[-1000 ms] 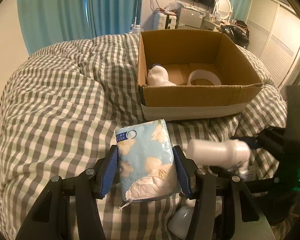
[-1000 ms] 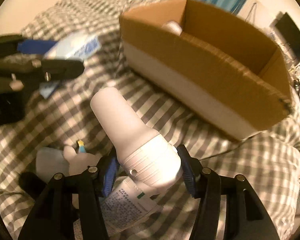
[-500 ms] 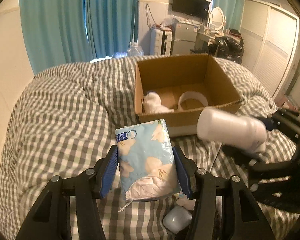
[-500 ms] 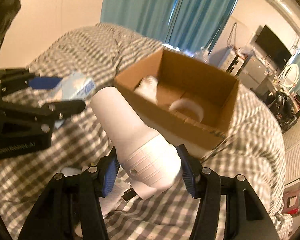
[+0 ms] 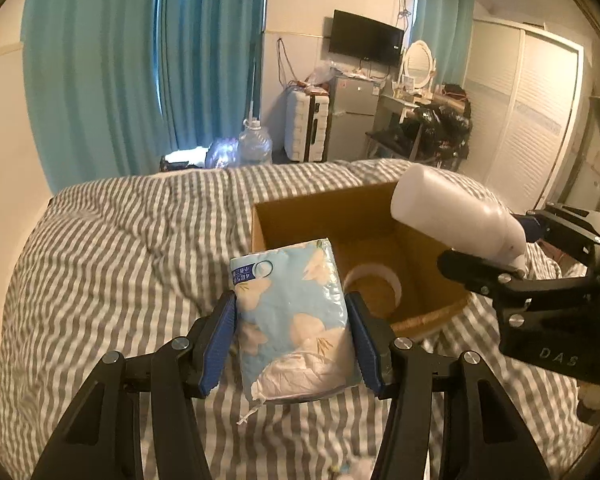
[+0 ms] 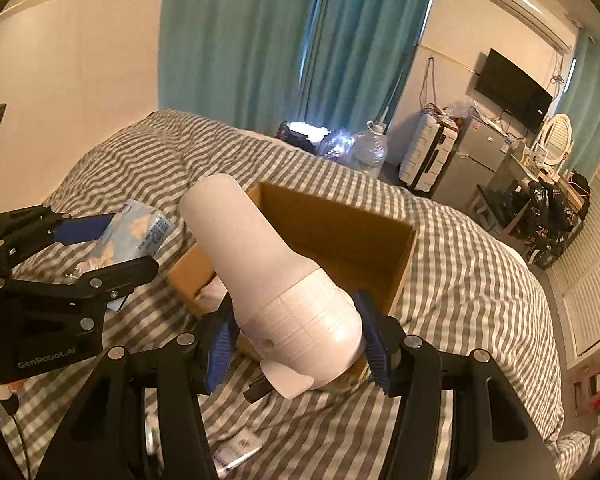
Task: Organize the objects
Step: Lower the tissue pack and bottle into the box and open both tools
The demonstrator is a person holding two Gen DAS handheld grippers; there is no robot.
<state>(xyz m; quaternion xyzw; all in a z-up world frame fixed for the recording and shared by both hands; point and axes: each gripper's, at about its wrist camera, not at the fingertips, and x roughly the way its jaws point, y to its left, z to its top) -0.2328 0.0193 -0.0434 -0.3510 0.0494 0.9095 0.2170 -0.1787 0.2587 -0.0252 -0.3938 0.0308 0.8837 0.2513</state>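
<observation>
My left gripper [image 5: 290, 300] is shut on a blue flowered tissue pack [image 5: 296, 320], held in the air above the checked duvet, just short of the near left corner of the cardboard box [image 5: 320, 216]. My right gripper [image 6: 296, 308] is shut on the fat rear end of a white hair dryer [image 6: 260, 256], whose nozzle points up and out over the box [image 6: 340, 232]. A white ring [image 5: 374, 276] lies on the box floor. From the left wrist, the hair dryer [image 5: 452, 212] hangs over the box's right side. The rest of the box's contents are hidden.
The box sits on a bed with a grey-and-white checked duvet [image 5: 120, 260]. A printed leaflet [image 6: 236, 448] lies on the duvet below my right gripper. Beyond the bed are teal curtains [image 5: 140, 60], a water jug [image 5: 254, 146], a suitcase, a small fridge and white wardrobe doors [image 5: 532, 128].
Both grippers have risen with their loads and tilted up, so more of the room shows. The hair dryer has moved from low beside the box to over its right side.
</observation>
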